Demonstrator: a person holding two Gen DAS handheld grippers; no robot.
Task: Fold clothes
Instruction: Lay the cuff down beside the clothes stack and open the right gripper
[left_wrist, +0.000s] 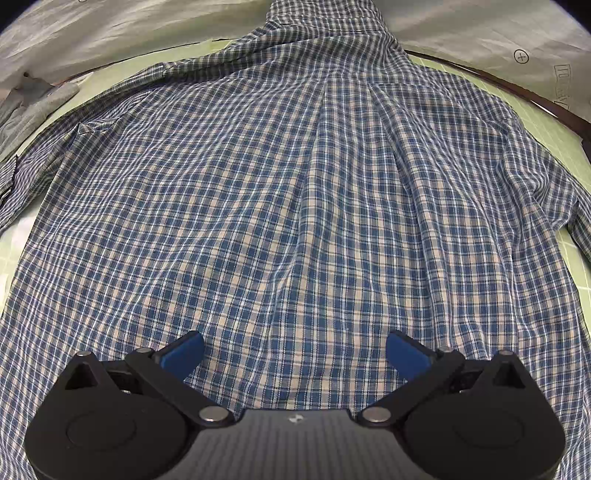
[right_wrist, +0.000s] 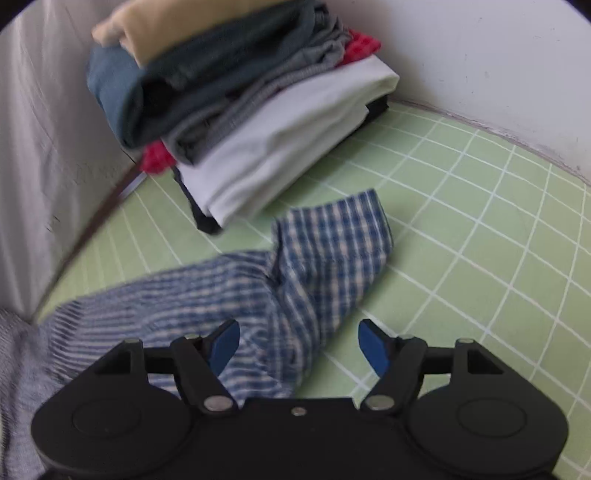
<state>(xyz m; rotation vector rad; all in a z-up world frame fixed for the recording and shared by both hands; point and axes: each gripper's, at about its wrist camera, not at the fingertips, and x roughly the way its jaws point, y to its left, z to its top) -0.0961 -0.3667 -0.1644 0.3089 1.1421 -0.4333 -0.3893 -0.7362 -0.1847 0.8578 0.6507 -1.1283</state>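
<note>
We saw the shirt spread back-up on the mat, collar toward twelve o'clock; left gripper and right gripper both spread wide, holding nothing, sleeve pointing to one o'clock.

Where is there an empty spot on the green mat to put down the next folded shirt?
Bare green mat lies right of the plaid sleeve cuff, out to the white wall. It is crowded at the stack of folded clothes in the corner, and the spread plaid shirt covers nearly all the mat under the left tongs.
</note>
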